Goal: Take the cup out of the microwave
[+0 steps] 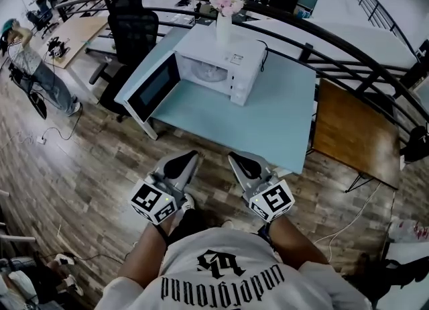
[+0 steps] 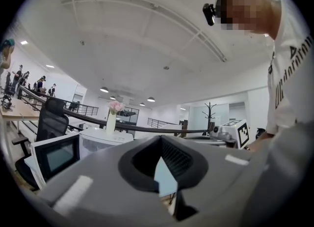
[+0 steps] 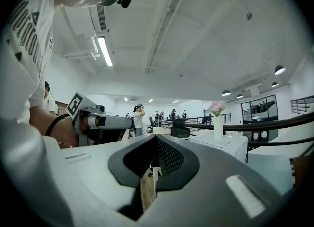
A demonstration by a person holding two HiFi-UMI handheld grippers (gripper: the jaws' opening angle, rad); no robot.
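Note:
A white microwave (image 1: 231,67) stands on a light blue table (image 1: 275,127) with its door (image 1: 155,86) swung open to the left. The cavity looks pale, and I cannot make out a cup inside from here. My left gripper (image 1: 190,156) and right gripper (image 1: 236,158) are held side by side close to my body, over the floor short of the table's front edge. On both, the jaws are shut with nothing in them. In the left gripper view the microwave (image 2: 103,140) and its door (image 2: 56,155) lie ahead to the left. In the right gripper view the microwave (image 3: 221,142) lies ahead to the right.
A white vase of pink flowers (image 1: 224,17) stands on top of the microwave. A black office chair (image 1: 131,33) is behind the table's left side, and a brown wooden table (image 1: 355,134) is at the right. A curved dark railing (image 1: 322,33) runs behind. A person (image 1: 27,60) stands far left.

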